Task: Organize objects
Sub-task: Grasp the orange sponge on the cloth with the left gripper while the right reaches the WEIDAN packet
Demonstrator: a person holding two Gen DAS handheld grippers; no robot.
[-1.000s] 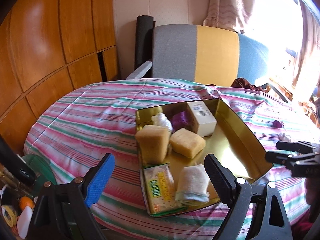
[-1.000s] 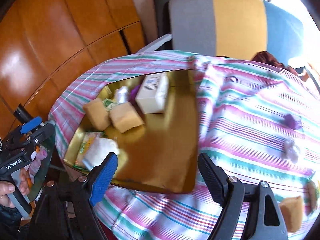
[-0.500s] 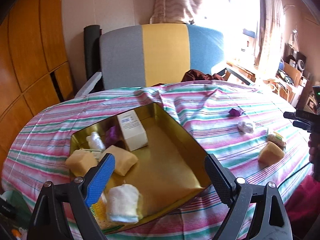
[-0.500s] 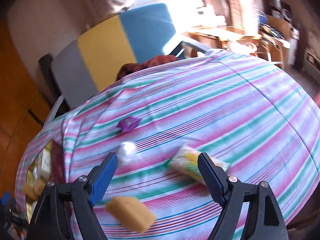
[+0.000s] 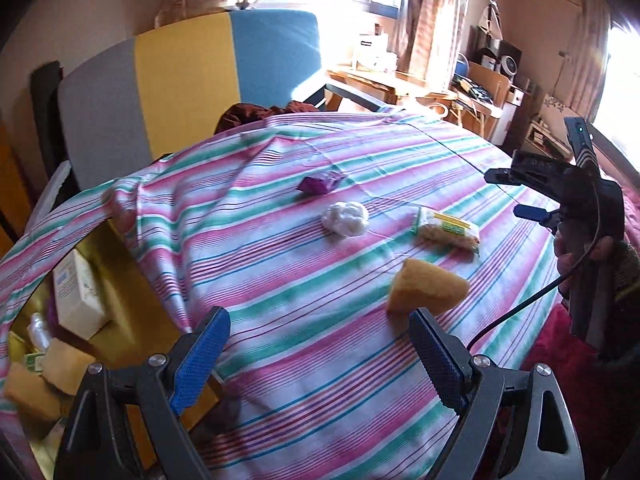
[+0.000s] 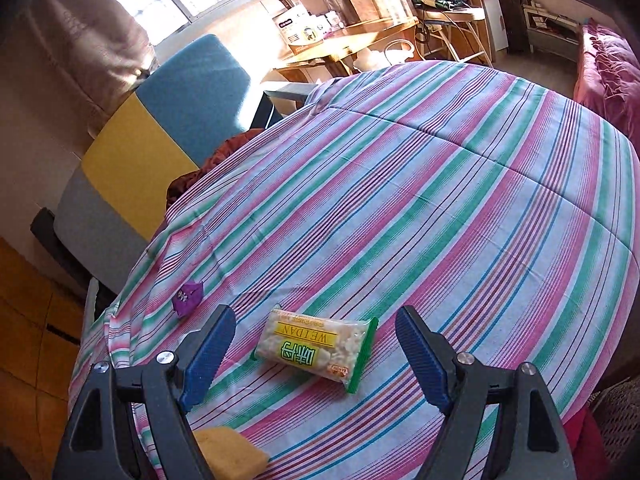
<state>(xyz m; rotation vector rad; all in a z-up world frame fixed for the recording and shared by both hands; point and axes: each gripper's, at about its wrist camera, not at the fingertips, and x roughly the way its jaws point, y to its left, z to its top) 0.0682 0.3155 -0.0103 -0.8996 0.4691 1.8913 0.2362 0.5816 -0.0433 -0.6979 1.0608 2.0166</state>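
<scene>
Both views were swung from the gold tin (image 5: 132,280) to the loose items. The right gripper (image 6: 310,354), spread and empty, was aimed at the crinkly green-edged snack packet (image 6: 316,350); the left gripper (image 5: 318,354) was spread too. Slippery film could be squeezed out sideways.

left gripper (image 5: 316,344) low in the foreground, blue-padded jaws wide apart, nothing between them. beyond, on the striped tablecloth (image 5: 360,152): yellow sponge (image 5: 428,290) just past the right fingertip, snack packet (image 5: 448,230) behind it, white wad (image 5: 346,218), purple wrapper (image 5: 318,183) farthest. at the left edge, gold tin (image 5: 132,280) with a white box (image 5: 78,292) and more sponges (image 5: 44,376) inside. at far right, right gripper (image 5: 516,194) held in a hand (image 5: 580,248), jaws parted and empty.
</scene>
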